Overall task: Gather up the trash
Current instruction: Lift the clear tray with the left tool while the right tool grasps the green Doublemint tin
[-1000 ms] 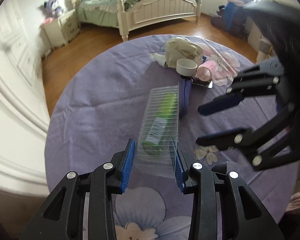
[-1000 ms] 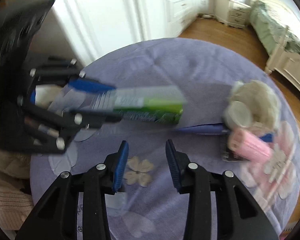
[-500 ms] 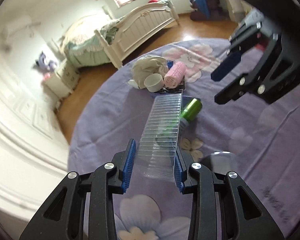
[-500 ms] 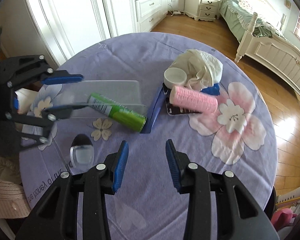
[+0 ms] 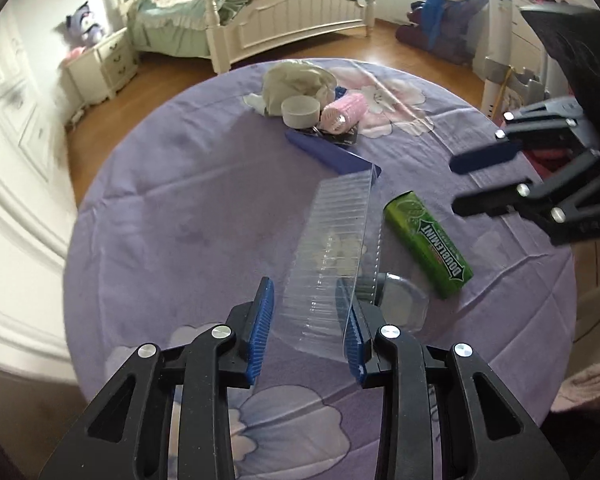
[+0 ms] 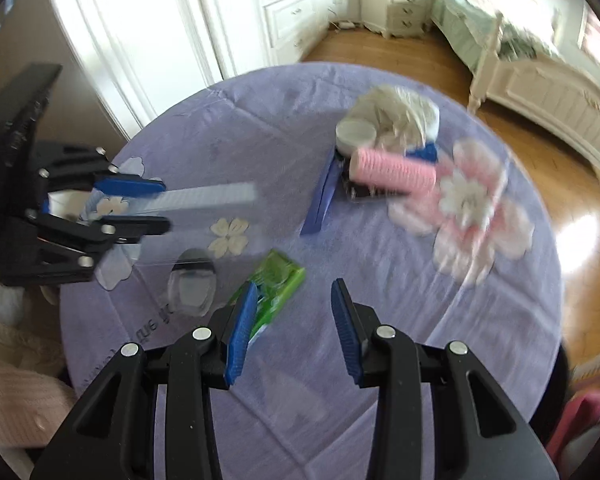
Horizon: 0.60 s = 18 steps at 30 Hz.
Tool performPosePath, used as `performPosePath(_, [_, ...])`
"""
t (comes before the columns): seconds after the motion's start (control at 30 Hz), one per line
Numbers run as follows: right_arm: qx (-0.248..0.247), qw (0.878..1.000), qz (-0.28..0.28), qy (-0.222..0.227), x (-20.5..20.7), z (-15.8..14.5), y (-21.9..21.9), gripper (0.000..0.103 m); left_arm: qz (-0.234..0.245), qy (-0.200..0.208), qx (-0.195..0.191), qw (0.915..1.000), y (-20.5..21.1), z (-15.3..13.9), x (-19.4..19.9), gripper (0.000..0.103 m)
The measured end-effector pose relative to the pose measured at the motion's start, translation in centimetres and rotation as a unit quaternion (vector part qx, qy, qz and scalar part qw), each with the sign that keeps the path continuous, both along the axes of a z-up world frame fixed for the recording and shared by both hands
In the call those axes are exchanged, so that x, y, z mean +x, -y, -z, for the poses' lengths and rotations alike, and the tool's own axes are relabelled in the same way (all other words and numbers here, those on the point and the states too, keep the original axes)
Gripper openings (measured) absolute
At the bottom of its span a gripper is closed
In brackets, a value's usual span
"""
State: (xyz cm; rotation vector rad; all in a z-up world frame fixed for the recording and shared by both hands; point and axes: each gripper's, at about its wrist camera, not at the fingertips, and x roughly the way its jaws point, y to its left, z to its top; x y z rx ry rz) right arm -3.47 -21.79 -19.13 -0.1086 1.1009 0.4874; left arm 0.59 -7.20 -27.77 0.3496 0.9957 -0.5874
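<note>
My left gripper (image 5: 308, 320) has a clear ribbed plastic tray (image 5: 332, 248) between its blue pads, and the jaws are closing on it. The tray sticks out above the purple round table (image 5: 180, 208) and shows as a pale bar (image 6: 208, 196) in the right wrist view, where the left gripper (image 6: 160, 205) is at the left. A green Doublemint gum pack (image 5: 428, 244) lies on the cloth to the right of the tray. My right gripper (image 6: 292, 320) hangs open over the table, the gum pack (image 6: 278, 280) just beyond its left finger, nothing between the pads. In the left wrist view the right gripper (image 5: 472, 180) is at the right.
A small clear plastic lid (image 5: 400, 300) lies under the tray's near end. At the table's far side cluster a crumpled white bag (image 5: 296, 80), a white cup (image 5: 300, 110), a pink roller (image 5: 340, 114) and a blue strip (image 5: 332, 152). A bed and a nightstand stand beyond.
The green gum pack slid out of the tray and now lies on the cloth beside it. The right gripper has swung nearer, over the pack. The left gripper still grips the tray.
</note>
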Motion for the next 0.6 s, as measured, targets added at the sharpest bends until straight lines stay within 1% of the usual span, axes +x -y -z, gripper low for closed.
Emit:
performPosePath(0.03, [0.004,1.000,0.002,-0.005,-0.4,0.2,-0.1,0.039,-0.008,0.001,-0.004,1.0000,0.0,0.4,0.1,0.027])
performPosePath(0.1, [0.006,1.000,0.008,-0.013,-0.9,0.7,-0.6,0.039,-0.018,0.006,-0.006,0.9998,0.0,0.6,0.2,0.006])
performPosePath(0.17, [0.006,1.000,0.020,-0.016,-1.0,1.1,-1.2,0.040,-0.029,0.022,-0.005,0.9993,-0.1,0.1,0.1,0.006])
performPosePath(0.27, [0.015,0.998,0.054,-0.025,-0.7,1.7,-1.7,0.040,-0.035,0.058,0.004,0.9977,-0.1,-0.8,0.0,0.005])
performPosePath(0.37, [0.023,0.994,0.099,-0.032,-0.4,2.0,-2.1,0.040,-0.037,0.087,0.012,0.9954,0.0,-1.7,-0.1,0.005])
performPosePath(0.47, [-0.007,0.991,0.129,-0.021,-0.1,2.6,-2.8,0.042,-0.036,0.102,-0.003,0.9941,-0.2,-2.6,-0.1,0.005])
performPosePath(0.53, [-0.014,0.989,0.142,-0.025,-0.1,3.3,-3.1,0.043,-0.031,0.091,-0.018,0.9952,-0.3,-2.6,0.5,0.005])
performPosePath(0.57, [-0.019,0.989,0.144,-0.021,-0.1,3.4,-3.3,0.041,-0.030,0.076,-0.031,0.9962,-0.5,-2.3,0.8,0.005])
performPosePath(0.6, [-0.032,0.989,0.141,-0.012,-0.3,3.5,-3.7,0.039,-0.035,0.069,-0.031,0.9965,-0.8,-2.0,1.0,0.005])
